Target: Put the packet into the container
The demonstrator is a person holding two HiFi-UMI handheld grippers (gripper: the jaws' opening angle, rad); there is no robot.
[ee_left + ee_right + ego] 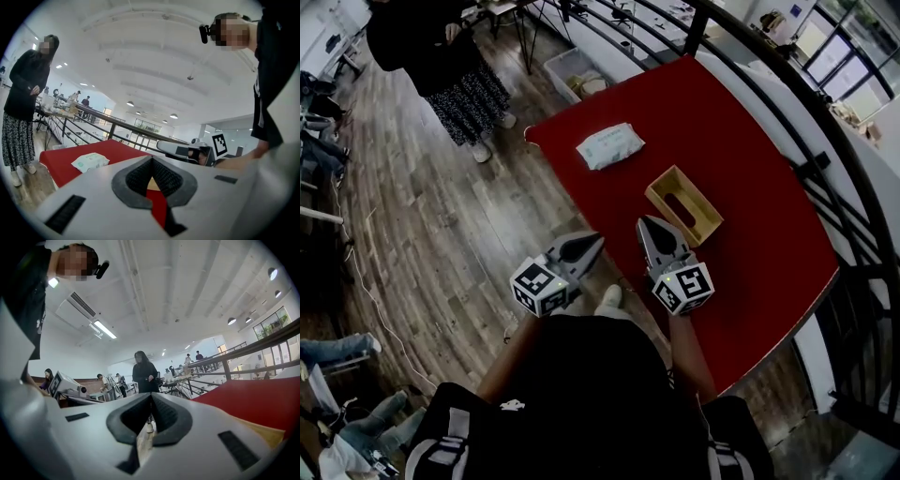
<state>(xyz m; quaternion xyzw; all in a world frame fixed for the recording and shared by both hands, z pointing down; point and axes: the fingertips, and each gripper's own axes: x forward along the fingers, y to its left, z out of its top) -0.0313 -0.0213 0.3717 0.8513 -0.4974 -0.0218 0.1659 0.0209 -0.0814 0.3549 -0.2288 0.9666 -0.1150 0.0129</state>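
Packet (pixel 609 147) lies flat on the red counter (pixel 769 253), apart from the container (pixel 684 204). Left gripper (pixel 592 242), right gripper (pixel 645 225): fingers of both 2 pressed together, empty, near the container.

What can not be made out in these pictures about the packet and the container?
- Print on the packet: too small, head view.
- Inside of the container: head view shows only a dark slot in its top.
- Container, left gripper view: nearly all hidden behind the left gripper.
- Packet, right gripper view: outside the frame.
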